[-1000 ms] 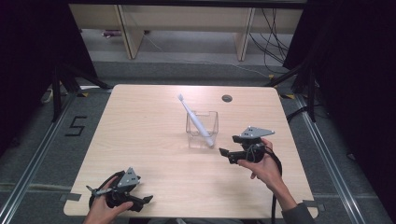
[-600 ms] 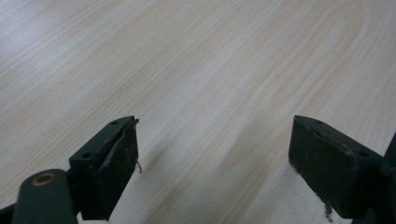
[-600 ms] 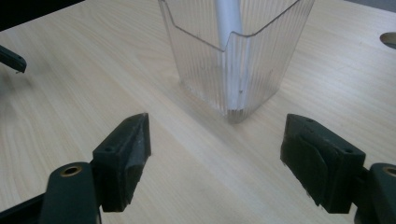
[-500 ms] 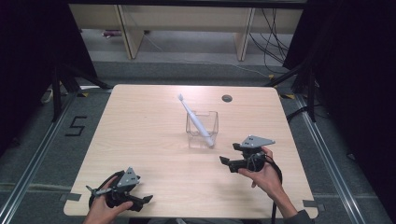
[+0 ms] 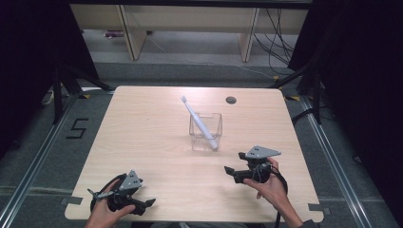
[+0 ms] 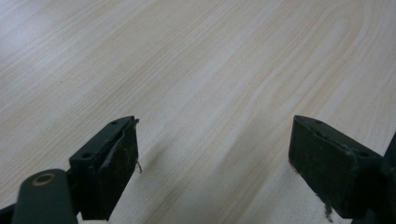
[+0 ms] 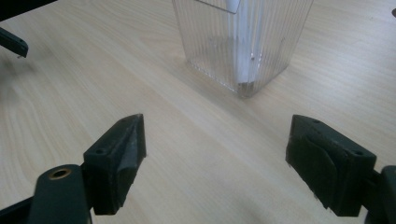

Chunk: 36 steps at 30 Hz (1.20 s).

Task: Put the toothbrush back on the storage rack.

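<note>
A clear, ribbed plastic square cup (image 5: 206, 131) stands upright on the light wood table, a little toward 1 o'clock from the tabletop's centre. In it leans 1 white toothbrush (image 5: 198, 122): the handle end sits at the cup's bottom corner toward 4 o'clock, while the brush head rises out over the rim toward 11 o'clock. In the right gripper view the cup (image 7: 242, 41) shows fine vertical ridges, and the white handle (image 7: 243, 63) appears blurred through its wall, reaching down to the base.
</note>
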### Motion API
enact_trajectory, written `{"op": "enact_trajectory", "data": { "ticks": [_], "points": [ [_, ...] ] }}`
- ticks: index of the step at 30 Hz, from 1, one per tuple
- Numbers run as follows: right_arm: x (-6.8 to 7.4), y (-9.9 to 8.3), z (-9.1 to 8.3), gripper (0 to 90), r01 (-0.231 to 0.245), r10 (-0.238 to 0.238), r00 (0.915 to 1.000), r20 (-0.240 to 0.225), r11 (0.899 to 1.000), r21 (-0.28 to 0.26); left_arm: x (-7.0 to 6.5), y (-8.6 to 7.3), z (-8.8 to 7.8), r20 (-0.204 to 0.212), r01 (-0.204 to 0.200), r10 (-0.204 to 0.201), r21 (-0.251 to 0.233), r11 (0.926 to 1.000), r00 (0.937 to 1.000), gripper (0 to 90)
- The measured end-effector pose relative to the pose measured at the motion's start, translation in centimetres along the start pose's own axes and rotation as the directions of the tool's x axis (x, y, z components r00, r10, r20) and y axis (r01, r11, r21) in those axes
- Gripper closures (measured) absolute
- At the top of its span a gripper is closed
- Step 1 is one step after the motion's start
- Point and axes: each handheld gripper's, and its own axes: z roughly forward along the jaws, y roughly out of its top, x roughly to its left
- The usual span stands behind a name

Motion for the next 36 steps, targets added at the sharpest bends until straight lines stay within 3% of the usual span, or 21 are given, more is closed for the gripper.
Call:
{"op": "enact_trajectory", "data": {
  "ticks": [2, 4, 5, 9, 11, 14, 16, 18, 19, 20, 22, 24, 27, 28, 29, 31, 33, 36],
  "points": [
    [0.2, -0.3, -0.2, 20.9, -0.015, 0.015, 0.9999, -0.005, 1.000, 0.014, 0.0, 0.0, 0.0, 0.001, 0.000, 0.000, 0.002, 1.0000, 1.0000, 15.5],
    [0.2, -0.5, -0.4, 20.9, 0.013, -0.013, 0.9998, 0.015, 1.000, 0.003, 0.0, 0.0, 0.0, 0.000, -0.008, 0.008, 0.004, 1.0000, 1.0000, 15.5],
    [0.5, -0.6, -0.5, 20.8, -0.016, 0.016, 0.9999, -0.002, 1.000, 0.021, 0.0, 0.0, 0.0, 0.000, 0.002, -0.002, 0.003, 1.0000, 1.0000, 15.5],
    [0.6, -0.9, -0.7, 20.2, 0.026, -0.027, 0.9995, 0.015, 1.000, 0.016, 0.0, 0.0, 0.0, 0.000, 0.000, 0.000, 0.002, 1.0000, 1.0000, 15.5],
    [0.7, -1.1, -0.7, 20.4, 0.012, -0.011, 0.9999, -0.007, 1.000, 0.026, 0.0, 0.0, 0.0, 0.000, -0.001, 0.001, 0.002, 1.0000, 1.0000, 15.6],
    [0.9, -1.4, -0.9, 20.2, -0.007, 0.006, 1.0000, 0.004, 0.999, 0.039, 0.0, 0.0, 0.0, 0.000, -0.006, 0.006, 0.002, 1.0000, 1.0000, 15.5],
    [0.7, -1.7, -0.9, 19.8, 0.019, -0.019, 0.9998, -0.004, 0.999, 0.040, 0.0, 0.0, 0.0, -0.001, -0.001, 0.001, 0.001, 1.0000, 1.0000, 15.5],
    [0.8, -1.9, -1.0, 18.1, 0.014, -0.013, 0.9999, -0.011, 0.999, 0.046, 0.0, 0.0, 0.0, 0.000, 0.000, 0.000, 0.002, 1.0000, 1.0000, 15.6],
    [1.0, -2.0, -1.2, 17.4, -0.009, 0.010, 0.9998, -0.014, 0.999, 0.052, 0.0, 0.0, 0.0, 0.000, 0.000, 0.000, 0.003, 1.0000, 1.0000, 15.5],
    [0.8, -2.1, -1.2, 17.2, 0.017, -0.016, 0.9997, -0.021, 0.999, 0.042, 0.0, 0.0, 0.1, 0.004, 0.005, -0.005, -0.002, 1.0000, 1.0000, 15.6],
    [0.9, -2.3, -1.4, 16.6, 0.008, -0.007, 0.9998, -0.021, 0.999, 0.051, 0.0, 0.0, 0.0, 0.001, -0.005, 0.005, 0.002, 1.0000, 1.0000, 15.5],
    [0.9, -2.6, -1.6, 16.6, 0.032, -0.031, 0.9994, -0.017, 0.998, 0.048, 0.0, 0.0, 0.0, -0.002, -0.005, 0.005, 0.002, 1.0000, 1.0000, 15.5],
    [0.9, -2.8, -1.7, 16.5, 0.032, -0.031, 0.9993, -0.019, 0.998, 0.050, 0.0, 0.0, 0.0, 0.000, -0.001, 0.001, 0.002, 1.0000, 1.0000, 15.5],
    [1.0, -3.1, -1.8, 16.5, 0.002, -0.001, 0.9999, -0.011, 0.998, 0.057, 0.0, 0.0, 0.0, -0.001, -0.001, 0.001, 0.001, 1.0000, 1.0000, 15.5],
    [1.0, -3.1, -1.8, 16.5, 0.002, -0.001, 0.9999, -0.011, 0.998, 0.057, 0.0, 0.0, 0.0, -0.001, -0.001, 0.001, 0.001, 1.0000, 1.0000, 15.5],
    [0.8, -3.3, -1.9, 16.5, 0.036, -0.037, 0.9993, 0.008, 0.998, 0.051, 0.0, 0.0, 0.0, -0.001, -0.006, 0.006, 0.002, 1.0000, 1.0000, 15.5],
    [1.0, -3.4, -1.9, 16.5, 0.017, -0.018, 0.9998, 0.004, 0.998, 0.060, 0.0, 0.0, 0.0, -0.001, -0.005, 0.005, 0.002, 1.0000, 1.0000, 15.6],
    [0.9, -3.6, -2.0, 16.5, 0.039, -0.039, 0.9992, -0.003, 0.997, 0.059, 0.0, 0.0, 0.0, 0.000, -0.001, 0.001, 0.000, 1.0000, 1.0000, 15.5]
  ]
}}
